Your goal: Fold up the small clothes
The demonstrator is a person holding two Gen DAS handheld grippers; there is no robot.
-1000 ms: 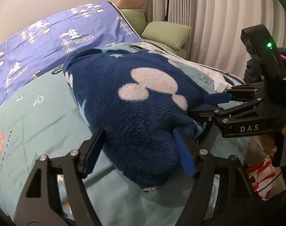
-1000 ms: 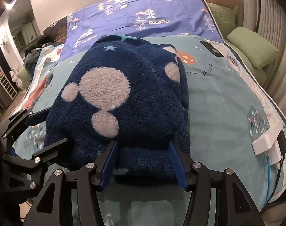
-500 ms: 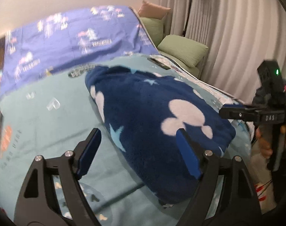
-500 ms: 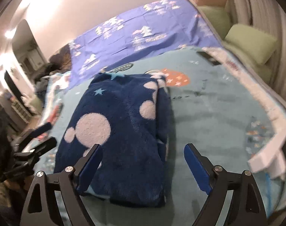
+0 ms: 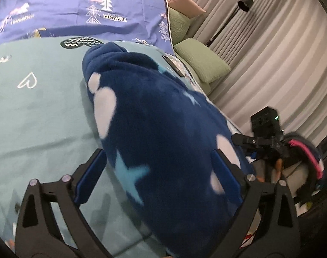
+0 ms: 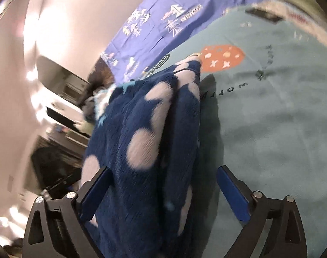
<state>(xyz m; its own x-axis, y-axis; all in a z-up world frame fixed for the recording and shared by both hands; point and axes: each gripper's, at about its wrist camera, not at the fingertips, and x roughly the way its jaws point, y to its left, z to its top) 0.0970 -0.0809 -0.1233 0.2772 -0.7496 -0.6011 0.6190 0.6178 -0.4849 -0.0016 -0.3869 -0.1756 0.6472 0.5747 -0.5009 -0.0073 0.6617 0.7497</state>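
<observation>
Lying folded on the bedspread (image 5: 40, 116), the navy fleece garment (image 5: 163, 133); both grippers' fingers just spread wide, gripping nothing.

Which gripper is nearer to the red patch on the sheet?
Right. The right gripper straddles the fleece edge nearest the red patch; the left gripper straddles its opposite side. Both jaws have just been opening, fleece between.

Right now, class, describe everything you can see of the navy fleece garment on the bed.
The navy fleece garment looks thick and fluffy, patterned with pale round blotches and light blue stars. It lies folded into a long bundle on the teal bedsheet. It sits between both grippers' wide-open jaws, which have just been opening; no pad visibly presses it.
</observation>
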